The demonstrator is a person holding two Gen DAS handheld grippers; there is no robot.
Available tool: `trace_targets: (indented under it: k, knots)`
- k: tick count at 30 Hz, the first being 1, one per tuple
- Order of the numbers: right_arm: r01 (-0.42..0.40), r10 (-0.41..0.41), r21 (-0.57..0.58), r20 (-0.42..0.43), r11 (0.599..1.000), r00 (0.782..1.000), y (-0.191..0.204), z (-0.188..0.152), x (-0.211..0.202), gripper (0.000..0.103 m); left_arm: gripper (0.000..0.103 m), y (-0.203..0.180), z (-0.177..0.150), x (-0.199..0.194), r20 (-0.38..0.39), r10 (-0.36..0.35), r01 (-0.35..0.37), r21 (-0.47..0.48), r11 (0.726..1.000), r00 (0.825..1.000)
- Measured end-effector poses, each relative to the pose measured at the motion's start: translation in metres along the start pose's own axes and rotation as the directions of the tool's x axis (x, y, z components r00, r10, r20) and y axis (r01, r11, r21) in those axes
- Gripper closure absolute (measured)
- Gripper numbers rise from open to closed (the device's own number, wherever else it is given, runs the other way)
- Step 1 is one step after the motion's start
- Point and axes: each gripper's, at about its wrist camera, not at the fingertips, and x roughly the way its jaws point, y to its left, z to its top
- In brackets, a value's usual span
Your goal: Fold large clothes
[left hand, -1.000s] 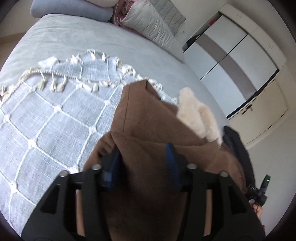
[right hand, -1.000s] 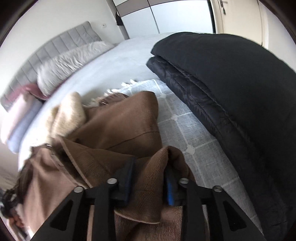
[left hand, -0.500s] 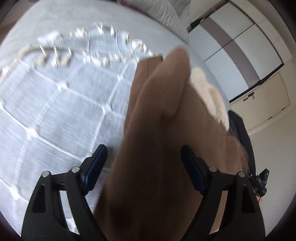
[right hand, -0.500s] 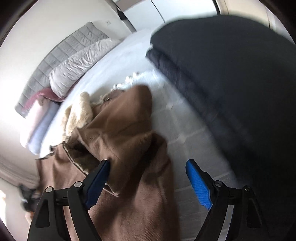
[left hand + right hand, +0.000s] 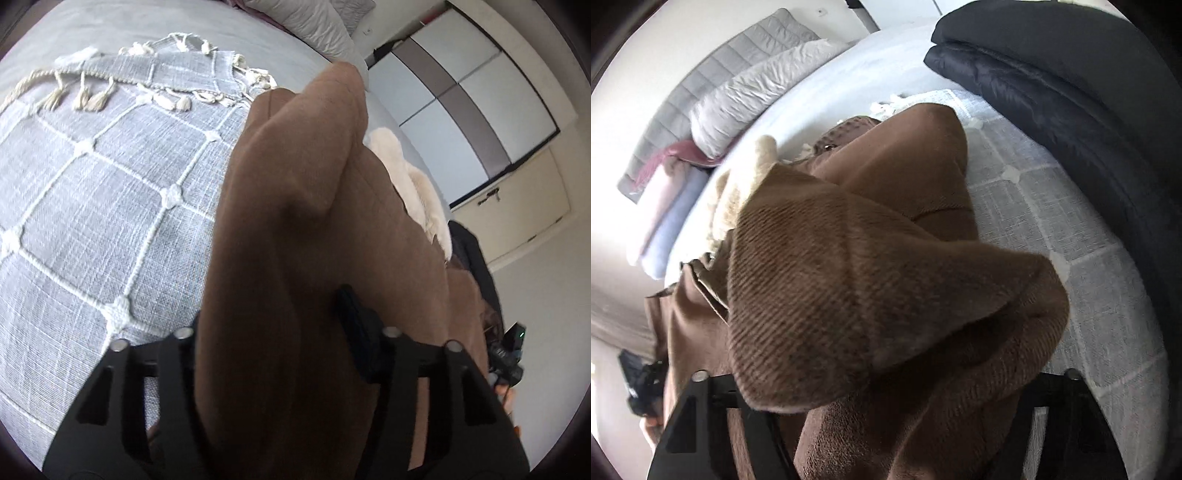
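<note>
A large brown coat [image 5: 295, 221] with a cream fleece lining [image 5: 413, 184] lies on the bed over a grey throw [image 5: 92, 184]. My left gripper [image 5: 273, 321] has a thick fold of the coat between its jaws, which are closing. The blue right pad [image 5: 354, 321] presses into the cloth and the left pad is hidden behind it. In the right wrist view a raised fold of the coat [image 5: 868, 277] drapes over my right gripper [image 5: 886, 369]. Its jaws stand wide and are closing. Both of its fingertips are covered by the cloth.
A folded black padded jacket [image 5: 1071, 92] lies on the bed just right of the coat. Pillows [image 5: 757, 96] and folded blankets [image 5: 665, 206] are at the headboard. White wardrobe doors [image 5: 461, 110] stand beyond the bed. The throw's tasselled edge [image 5: 92, 96] is at the far left.
Both grippers let go of their coat folds and spread wide half a second ago, then sank onto the coat. The left jaws have narrowed on a fold, and cloth now covers the right fingers.
</note>
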Motion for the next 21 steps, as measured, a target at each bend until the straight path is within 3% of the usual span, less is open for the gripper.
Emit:
trace_targets:
  k: [3, 6, 9, 12, 16, 21]
  knots:
    - [0.005, -0.006, 0.044, 0.028, 0.999, 1.0, 0.002, -0.005, -0.011, 0.069, 0.078, -0.004, -0.001, -0.006, 0.025, -0.009, 0.01, -0.028, 1.0, 1.0]
    - [0.045, -0.05, 0.056, 0.095, 0.997, 0.994, 0.014, -0.013, -0.033, 0.079, 0.085, -0.031, -0.002, -0.025, 0.075, 0.028, -0.028, 0.001, 1.0, 0.997]
    - [0.046, -0.054, 0.05, 0.175, 0.998, 0.983, 0.034, -0.018, -0.069, 0.082, 0.088, -0.058, -0.002, -0.055, 0.12, -0.047, 0.049, -0.013, 0.999, 0.992]
    - [-0.008, 0.0, 0.032, 0.249, 0.999, 0.969, 0.056, -0.018, -0.122, 0.084, 0.09, -0.097, -0.011, -0.095, 0.154, -0.076, 0.066, 0.068, 0.995, 0.985]
    - [0.039, -0.019, -0.065, 0.287, 0.997, 0.958, 0.09, -0.033, -0.185, 0.084, 0.09, -0.131, -0.025, -0.154, 0.159, -0.137, 0.122, 0.104, 0.987, 0.978]
    - [0.022, -0.007, -0.05, 0.279, 0.998, 0.96, 0.069, -0.072, -0.254, 0.084, 0.09, -0.109, -0.047, -0.207, 0.091, -0.172, 0.168, 0.05, 0.985, 0.981]
